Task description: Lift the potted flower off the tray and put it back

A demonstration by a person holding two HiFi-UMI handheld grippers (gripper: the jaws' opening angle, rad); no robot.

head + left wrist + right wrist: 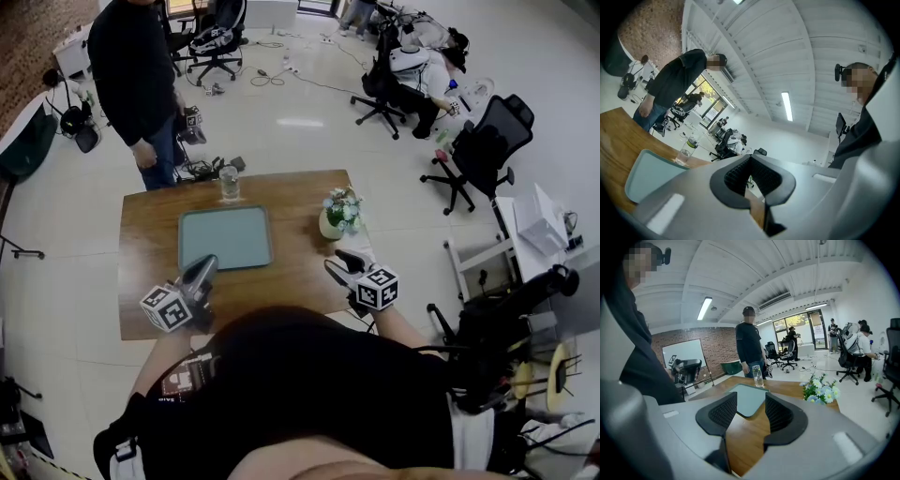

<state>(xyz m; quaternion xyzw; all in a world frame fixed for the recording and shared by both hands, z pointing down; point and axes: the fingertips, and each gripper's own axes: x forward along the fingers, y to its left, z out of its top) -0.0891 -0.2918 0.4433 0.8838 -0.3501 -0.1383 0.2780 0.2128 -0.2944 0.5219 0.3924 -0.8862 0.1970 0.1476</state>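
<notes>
1. A wooden table (150,234) fills the middle of the head view, standing on a pale, glossy floor.
2. A pale green tray (225,236) lies flat at the table's centre with nothing on it. A glass (229,183) stands just beyond the tray's far edge.
3. A person in dark clothes (141,75) stands at the table's far left corner, in the upper left of the frame. Office chairs (478,150) are scattered along the top and right, with cables on the floor between them. A brick wall (28,37) runs up the upper left edge.
4. The potted flower (339,214) stands on bare wood to the right of the tray, clear of its rim. It is upright, its long axis vertical, pot down and white and pale blue blooms up.
5. In the right gripper view the blooms show at the right. The pot is hidden behind the gripper's body.
6. The left gripper (206,264) is at the lower left, over the table's near edge, its jaws pressed together on nothing.
7. The right gripper (337,262) is just below the flower in the frame, apart from it. Its jaws are spread, with only wood and tray seen between them.
</notes>
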